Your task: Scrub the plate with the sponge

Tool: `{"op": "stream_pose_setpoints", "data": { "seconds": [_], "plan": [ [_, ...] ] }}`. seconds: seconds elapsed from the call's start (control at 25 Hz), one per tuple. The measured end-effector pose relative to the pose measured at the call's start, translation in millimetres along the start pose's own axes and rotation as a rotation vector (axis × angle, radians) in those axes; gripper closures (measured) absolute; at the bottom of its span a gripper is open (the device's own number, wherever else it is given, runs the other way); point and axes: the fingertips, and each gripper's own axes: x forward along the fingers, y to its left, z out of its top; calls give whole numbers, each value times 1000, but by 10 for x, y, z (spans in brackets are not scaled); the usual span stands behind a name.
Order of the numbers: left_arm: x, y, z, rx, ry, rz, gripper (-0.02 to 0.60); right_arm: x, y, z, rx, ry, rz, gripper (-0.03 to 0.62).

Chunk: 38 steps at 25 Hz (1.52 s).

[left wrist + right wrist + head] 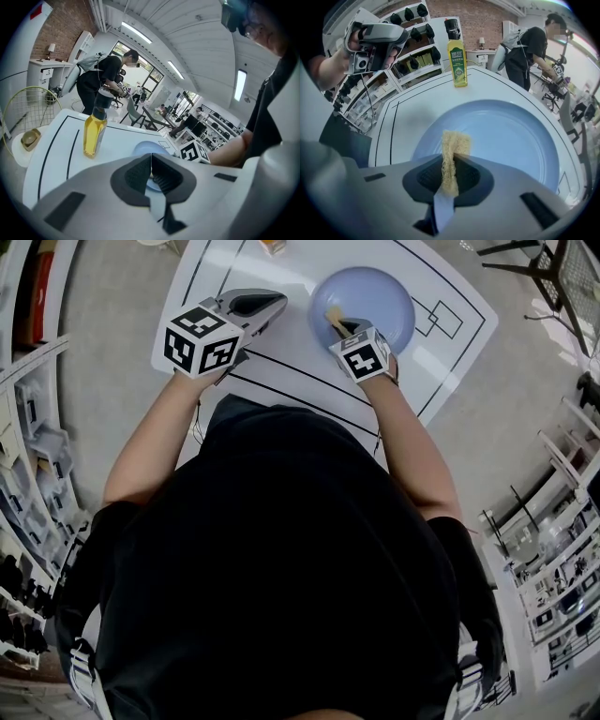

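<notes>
A pale blue plate (pixel 370 298) (pixel 506 140) lies on the white table (pixel 281 343); in the left gripper view only a sliver of the plate (pixel 143 149) shows past the jaws. My right gripper (pixel 336 322) (pixel 450 161) is shut on a thin yellow sponge (pixel 451 154) (pixel 334 319), which hangs just over the plate's near rim. My left gripper (pixel 272 304) (pixel 151 164) is held above the table, left of the plate, with its jaws closed together and nothing between them.
A bottle of yellow dish soap (pixel 95 129) (pixel 458 63) stands at the table's far side beyond the plate. Black lines mark the table top. Shelving (pixel 412 56) and a person (pixel 527 47) stand behind. A wire basket (pixel 26 112) sits off the table's left.
</notes>
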Motion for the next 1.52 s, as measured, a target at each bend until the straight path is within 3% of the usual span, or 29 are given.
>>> {"op": "stream_pose_setpoints", "data": {
  "seconds": [0.36,0.84,1.52],
  "plan": [
    [22,102,-18,-17,4,7,572,73,-66,208,17,-44,18,556],
    [95,139,-11,-23,13,4,572,69,-468,405,42,-82,-27,556],
    [62,44,-7,-18,8,2,572,-181,-1111,79,171,-73,-138,556]
  ]
}}
